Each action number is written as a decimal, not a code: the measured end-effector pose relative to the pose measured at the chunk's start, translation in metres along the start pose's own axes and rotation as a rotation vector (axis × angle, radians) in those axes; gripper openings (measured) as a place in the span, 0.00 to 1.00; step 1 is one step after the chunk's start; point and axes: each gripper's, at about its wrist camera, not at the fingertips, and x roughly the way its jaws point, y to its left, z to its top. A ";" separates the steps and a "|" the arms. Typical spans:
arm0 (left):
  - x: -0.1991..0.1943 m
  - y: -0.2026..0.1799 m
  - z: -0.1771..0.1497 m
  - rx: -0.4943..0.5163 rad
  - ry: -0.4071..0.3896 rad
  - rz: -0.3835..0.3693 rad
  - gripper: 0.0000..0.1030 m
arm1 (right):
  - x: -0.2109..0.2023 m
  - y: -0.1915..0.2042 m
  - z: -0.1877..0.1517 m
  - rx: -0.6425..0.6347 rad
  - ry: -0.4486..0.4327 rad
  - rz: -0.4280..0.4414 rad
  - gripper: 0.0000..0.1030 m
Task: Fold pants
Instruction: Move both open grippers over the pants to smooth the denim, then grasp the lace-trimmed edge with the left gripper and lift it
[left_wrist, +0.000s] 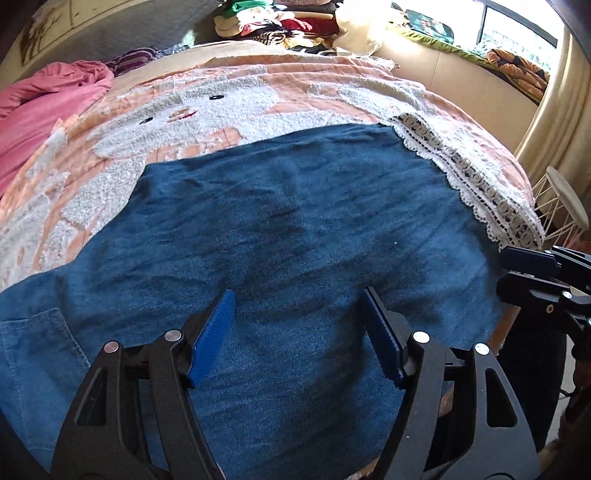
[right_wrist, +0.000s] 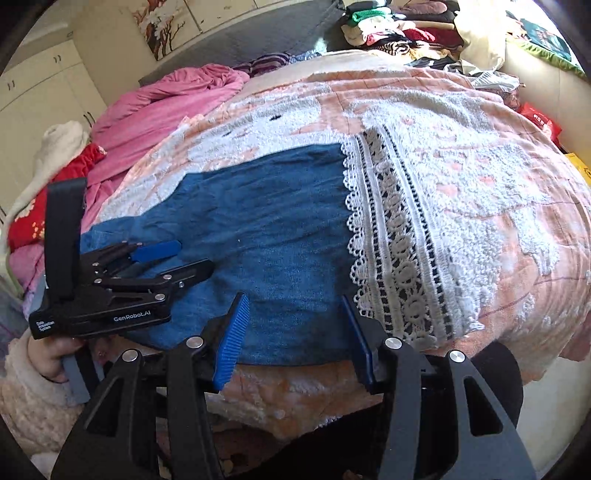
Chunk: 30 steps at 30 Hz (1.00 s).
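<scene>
So we kept the left gripper (left_wrist: 297, 332) and right gripper (right_wrist: 295, 336) both parted, empty, hovering over the blue denim lace-hemmed pants (left_wrist: 280, 229), likely to pick grasp points.

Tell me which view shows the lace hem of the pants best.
The right wrist view: the lace hem runs nearly whole down the middle of the picture, both bands clear. The left wrist view shows the lace hem only as a narrower strip squeezed toward the right edge.

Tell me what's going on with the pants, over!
Left hand-held gripper open above blue pants. Right hand-held gripper open at near hem, nothing held. Pants flat on bedspread, nothing blocking.
</scene>
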 end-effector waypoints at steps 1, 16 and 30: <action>-0.006 0.001 0.004 0.002 -0.015 -0.014 0.61 | -0.009 -0.004 0.001 0.017 -0.028 0.008 0.48; -0.004 -0.028 0.117 0.186 -0.098 -0.156 0.62 | -0.042 -0.045 0.009 0.149 -0.107 -0.094 0.61; 0.091 -0.057 0.157 0.253 0.086 -0.282 0.57 | -0.011 -0.066 0.009 0.215 -0.052 -0.082 0.61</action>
